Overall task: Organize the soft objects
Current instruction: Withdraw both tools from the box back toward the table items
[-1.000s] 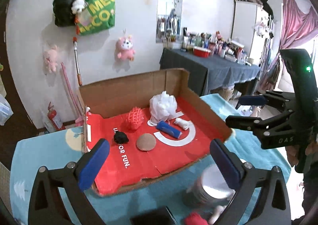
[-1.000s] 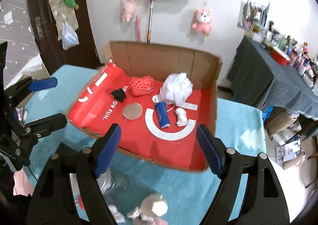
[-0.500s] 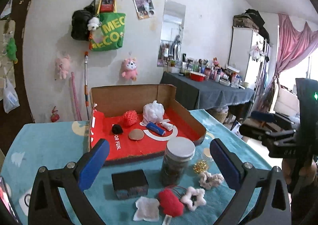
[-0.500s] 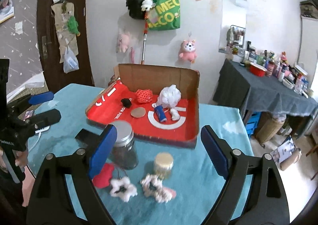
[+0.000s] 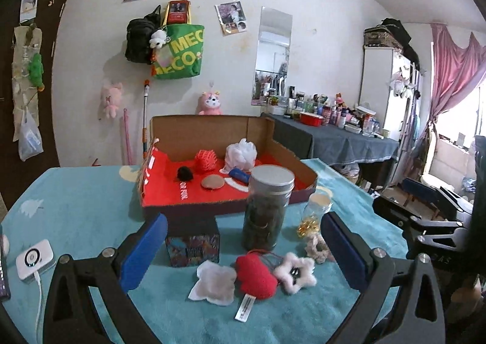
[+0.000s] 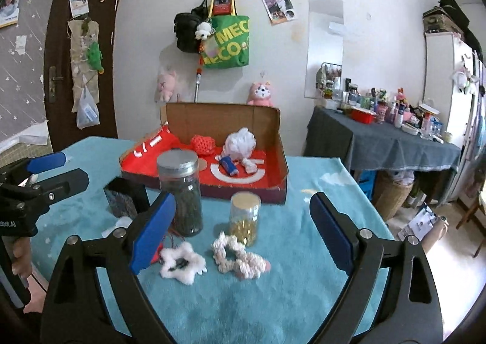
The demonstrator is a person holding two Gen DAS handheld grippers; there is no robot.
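Observation:
A red-lined cardboard box (image 5: 306,175) (image 6: 281,161) stands mid-table. It holds a white pouf (image 5: 241,154) (image 6: 240,140), a red mesh ball (image 5: 206,158) (image 6: 203,143), a black tuft (image 5: 184,173), a tan disc (image 5: 212,182) and a blue roll (image 5: 238,174) (image 6: 228,166). Near the front edge lie a white felt piece (image 5: 214,283), a red plush heart (image 5: 256,275), a white fluffy star (image 5: 294,272) (image 6: 182,262) and a pink-white scrunchie (image 5: 317,249) (image 6: 240,257). My left gripper (image 5: 243,256) is open above them. My right gripper (image 6: 240,230) is open above the star and scrunchie.
A tall dark jar (image 5: 267,207) (image 6: 180,192), a small gold-filled jar (image 5: 316,210) (image 6: 244,218) and a dark patterned box (image 5: 193,245) (image 6: 126,196) stand before the cardboard box. A white device (image 5: 35,260) lies at the left. The table has a teal cloth (image 6: 319,192).
Both grippers have drawn back from over the box toward the table's front edge and lowered. The jars and the loose soft items have come into view. Both stay open.

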